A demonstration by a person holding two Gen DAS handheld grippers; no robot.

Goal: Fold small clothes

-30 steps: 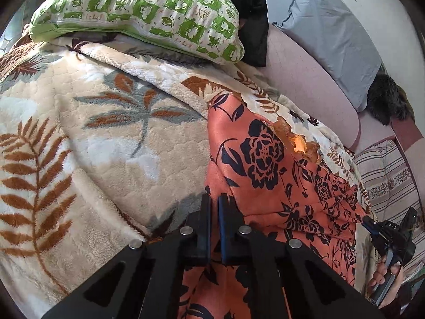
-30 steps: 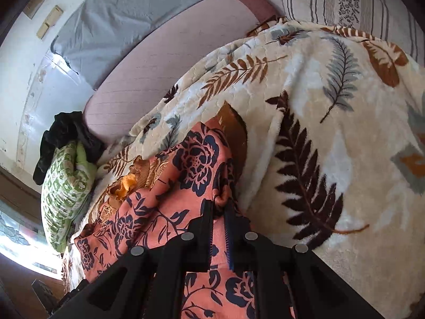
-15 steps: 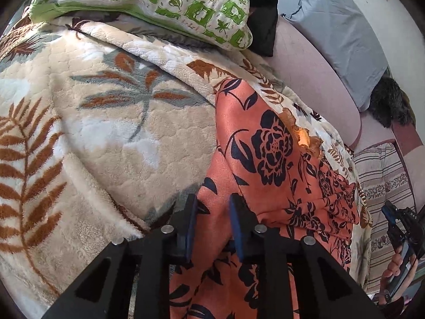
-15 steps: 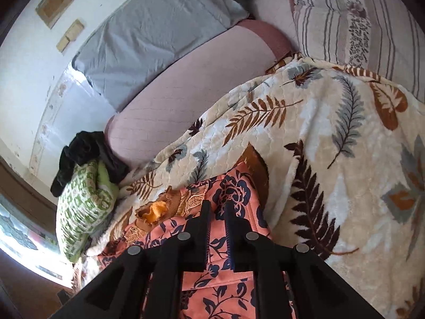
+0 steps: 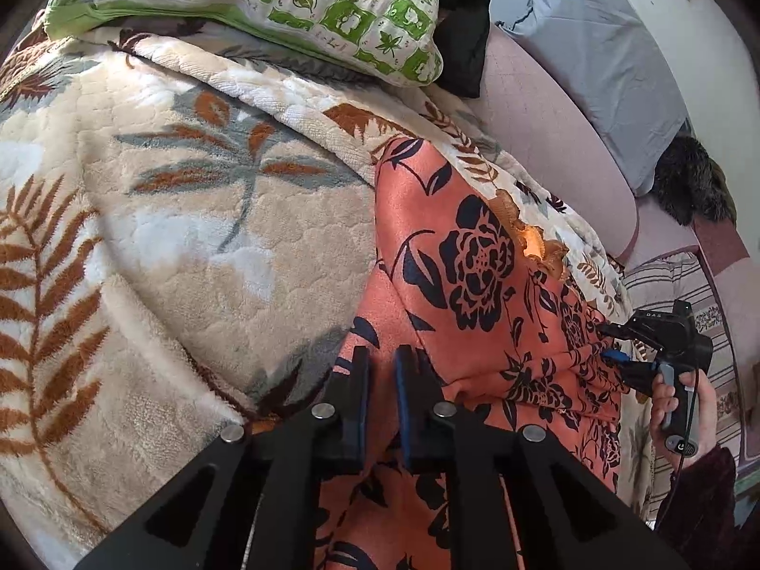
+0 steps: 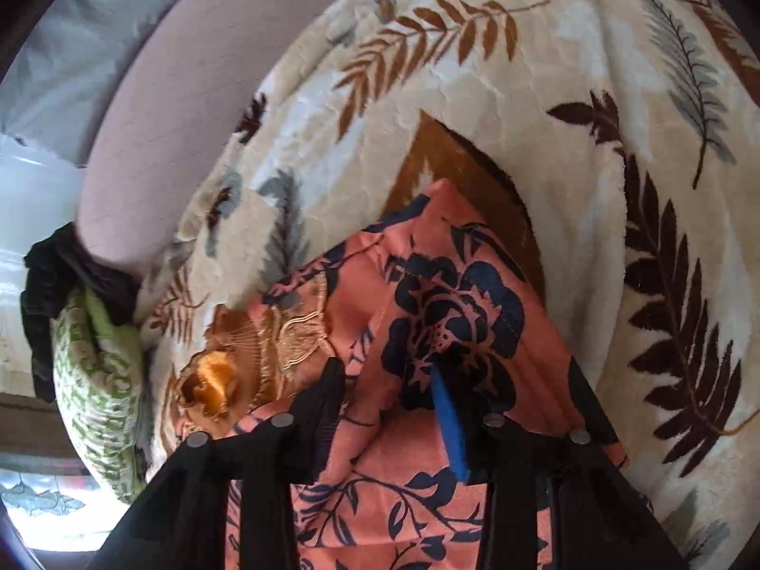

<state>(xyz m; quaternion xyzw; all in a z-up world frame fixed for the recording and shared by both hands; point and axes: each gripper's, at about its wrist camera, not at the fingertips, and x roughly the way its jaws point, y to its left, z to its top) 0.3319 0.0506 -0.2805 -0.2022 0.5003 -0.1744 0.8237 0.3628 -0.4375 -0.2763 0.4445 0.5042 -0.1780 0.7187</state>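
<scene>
An orange garment (image 5: 456, 275) with dark navy flowers lies on a cream leaf-print blanket (image 5: 190, 218). It has a gold embroidered neckline (image 6: 266, 342). My left gripper (image 5: 380, 361) is open with a narrow gap, its jaws over the garment's left edge. My right gripper (image 6: 389, 380) is open wide over a folded-over corner of the garment (image 6: 456, 294). The right gripper also shows in the left wrist view (image 5: 617, 356), held by a hand at the garment's right edge.
A green-and-white pillow (image 5: 266, 4) and a black cloth (image 5: 465, 14) lie at the bed's head. A pink headboard (image 5: 541, 128), a grey pillow (image 5: 598, 52) and a striped pillow (image 5: 674, 285) line the far side.
Both grippers have opened and let go of the garment: the left first, the right in the last half second. The garment's corner now lies folded over on itself.
</scene>
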